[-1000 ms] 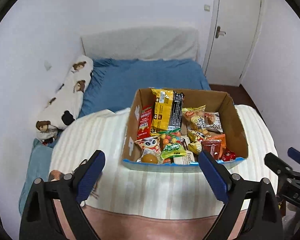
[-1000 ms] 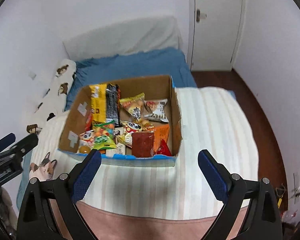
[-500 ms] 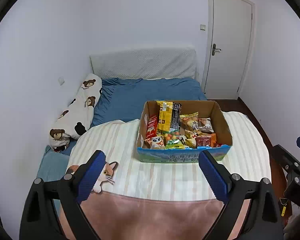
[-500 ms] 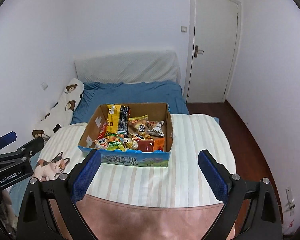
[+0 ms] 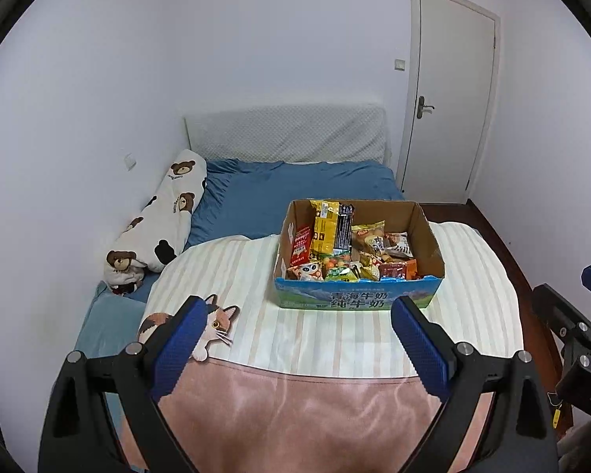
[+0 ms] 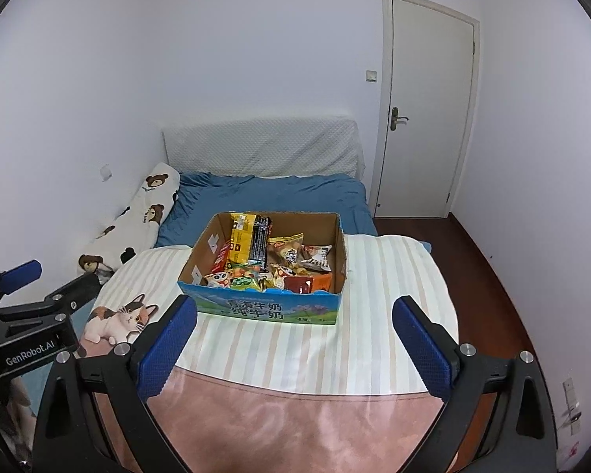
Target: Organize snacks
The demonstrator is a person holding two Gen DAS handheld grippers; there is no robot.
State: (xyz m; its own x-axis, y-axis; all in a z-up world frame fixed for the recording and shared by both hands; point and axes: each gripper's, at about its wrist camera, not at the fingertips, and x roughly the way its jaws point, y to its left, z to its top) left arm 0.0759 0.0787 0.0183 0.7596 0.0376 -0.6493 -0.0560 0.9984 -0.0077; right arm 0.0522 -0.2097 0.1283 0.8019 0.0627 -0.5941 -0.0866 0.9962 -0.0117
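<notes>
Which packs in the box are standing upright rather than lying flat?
The yellow pack and the black pack beside it, leaning on the back wall of the cardboard box; the other snacks lie heaped flat.

Two black plastic grippers, left gripper [image 5: 297, 333] and right gripper [image 6: 295, 333], each with angular, triangulated finger frames studded with silver screws [image 5: 463, 349]. Blue, finely textured pads [image 6: 167, 349] lining the inner faces of the fingers. White "GenRobot.AI" lettering [image 6: 29, 354] printed along the left unit's black body.
</notes>
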